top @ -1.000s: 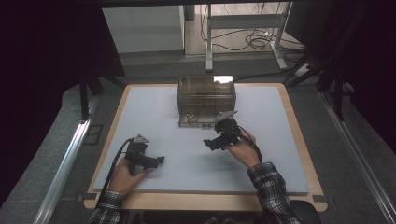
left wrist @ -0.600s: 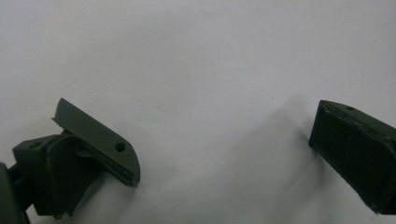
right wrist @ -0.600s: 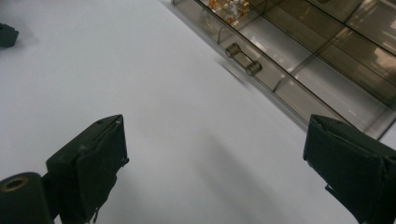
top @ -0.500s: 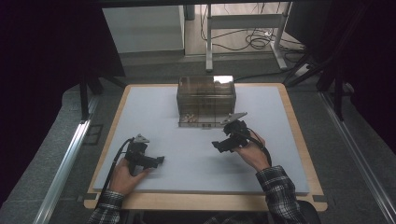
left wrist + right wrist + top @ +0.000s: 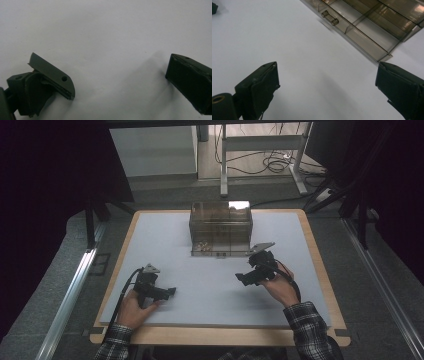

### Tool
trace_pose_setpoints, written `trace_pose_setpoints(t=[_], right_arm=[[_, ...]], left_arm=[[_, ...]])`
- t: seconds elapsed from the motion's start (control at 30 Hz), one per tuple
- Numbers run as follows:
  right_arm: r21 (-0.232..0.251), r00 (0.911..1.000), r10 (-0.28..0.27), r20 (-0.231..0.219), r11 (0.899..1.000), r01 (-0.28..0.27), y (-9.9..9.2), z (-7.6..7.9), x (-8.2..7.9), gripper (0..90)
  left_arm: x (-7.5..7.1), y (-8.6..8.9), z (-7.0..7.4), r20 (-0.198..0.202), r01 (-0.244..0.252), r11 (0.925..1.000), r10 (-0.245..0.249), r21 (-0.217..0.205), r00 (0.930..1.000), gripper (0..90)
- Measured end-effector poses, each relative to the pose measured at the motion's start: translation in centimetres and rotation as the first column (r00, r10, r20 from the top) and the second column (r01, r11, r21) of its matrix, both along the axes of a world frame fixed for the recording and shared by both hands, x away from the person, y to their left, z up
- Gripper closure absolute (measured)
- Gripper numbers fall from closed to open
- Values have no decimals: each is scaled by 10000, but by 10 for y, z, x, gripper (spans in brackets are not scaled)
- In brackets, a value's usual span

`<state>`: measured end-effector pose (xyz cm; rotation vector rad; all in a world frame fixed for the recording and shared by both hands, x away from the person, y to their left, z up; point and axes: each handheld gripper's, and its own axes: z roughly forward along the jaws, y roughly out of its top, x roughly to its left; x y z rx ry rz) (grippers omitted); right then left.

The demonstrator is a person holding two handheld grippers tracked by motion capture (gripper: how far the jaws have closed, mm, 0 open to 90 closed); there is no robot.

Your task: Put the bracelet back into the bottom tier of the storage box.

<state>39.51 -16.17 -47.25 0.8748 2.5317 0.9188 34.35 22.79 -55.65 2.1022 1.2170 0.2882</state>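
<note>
Drawer box (image 5: 220,229) handle (image 5: 329,18) visible from right hand-held gripper (image 5: 327,87)

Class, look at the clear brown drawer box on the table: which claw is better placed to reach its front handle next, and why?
Probably the right claw: it is open and sits just in front of the drawer box, with the handle showing in the right gripper view. The left claw rests near the table's front edge, farther from the box.

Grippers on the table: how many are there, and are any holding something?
2. The left gripper sits near the table's front left, open and empty. The right gripper is in front of the clear box, also open and empty.
</note>
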Motion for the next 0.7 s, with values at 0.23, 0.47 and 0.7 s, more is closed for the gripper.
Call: trace_pose_setpoints(t=[0.23,0.47,0.7], right_arm=[[-45,9999,-135,19,9999,135,-13,-1,-4,47],[-116,9997,-240,-21,9996,240,-23,-5,-8,47],[-240,9994,-345,-53,9991,344,-33,-7,-14,42]], left_arm=[[0,0,0,0,2,10000,-2,-1,10000,0],[0,0,0,-13,-17,10000,17,-16,10000,0],[0,0,0,-15,-18,10000,18,-17,10000,0]])
